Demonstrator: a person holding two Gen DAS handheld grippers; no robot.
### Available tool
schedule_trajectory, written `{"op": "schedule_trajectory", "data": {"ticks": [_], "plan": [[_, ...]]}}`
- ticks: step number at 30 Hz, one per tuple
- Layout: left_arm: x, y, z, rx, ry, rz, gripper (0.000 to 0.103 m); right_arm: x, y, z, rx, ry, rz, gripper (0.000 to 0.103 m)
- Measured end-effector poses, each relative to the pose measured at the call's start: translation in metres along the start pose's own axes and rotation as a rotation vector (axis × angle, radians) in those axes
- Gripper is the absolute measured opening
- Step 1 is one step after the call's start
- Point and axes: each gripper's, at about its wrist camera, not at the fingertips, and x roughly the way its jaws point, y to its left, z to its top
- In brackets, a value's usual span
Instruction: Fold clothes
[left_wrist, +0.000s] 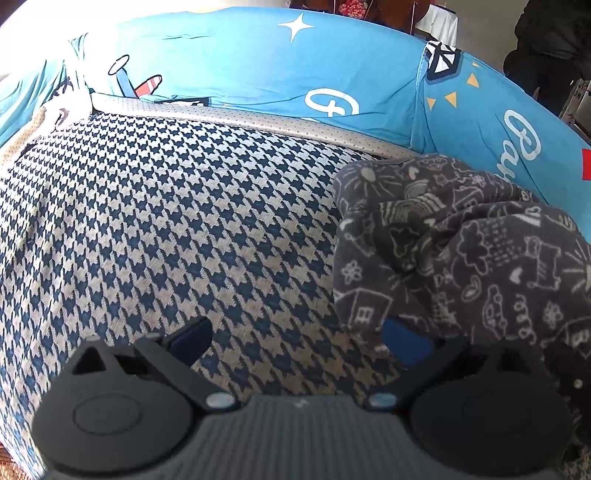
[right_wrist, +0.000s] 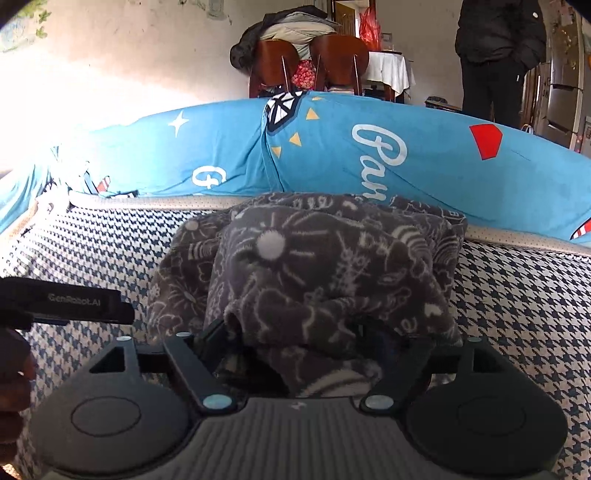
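— What does the left view show?

— The left hand-held gripper (left_wrist: 295, 341) hangs low over a houndstooth cover (left_wrist: 166, 229), its fingers spread wide apart with nothing between them. The right blue fingertip (left_wrist: 406, 343) sits just at the near edge of the grey fleece (left_wrist: 461, 251), a bunched garment printed with white doodles of houses, suns and clouds. I cannot tell whether it touches. The fleece lies on the right side of the cover, close to a blue cushion (left_wrist: 258, 66) with stars and white lettering that runs along the far edge.

— And the right view?

— The right hand-held gripper (right_wrist: 299, 343) has the fleece (right_wrist: 314, 266) right between its fingers. The cloth is heaped up and spills down into the gap, hiding the right fingertip; the fingers stand fairly wide, and I cannot tell whether they pinch it. The other gripper (right_wrist: 66, 302) shows at the left edge, beside the pile. Behind the blue cushion (right_wrist: 424, 166) stand two wooden chairs (right_wrist: 310, 62) with clothes piled on them, and a person (right_wrist: 498, 55) in dark clothes stands at the far right.
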Motion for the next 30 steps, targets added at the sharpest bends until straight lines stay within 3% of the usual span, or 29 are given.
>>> {"op": "schedule_trajectory", "data": {"ticks": [13,19,30], "plan": [[0.004,-0.013,-0.003,0.034,0.012,0.006,0.103,-0.033,-0.065,0.014,0.152,-0.055,-0.008,0.084],[0.006,-0.023,-0.004,0.048,0.019,-0.005,0.103,-0.041,-0.089,0.015,0.181,-0.080,-0.106,0.084],[0.011,-0.044,-0.012,0.084,0.034,-0.018,0.103,0.000,-0.139,0.001,0.275,0.080,-0.309,0.084]]}}
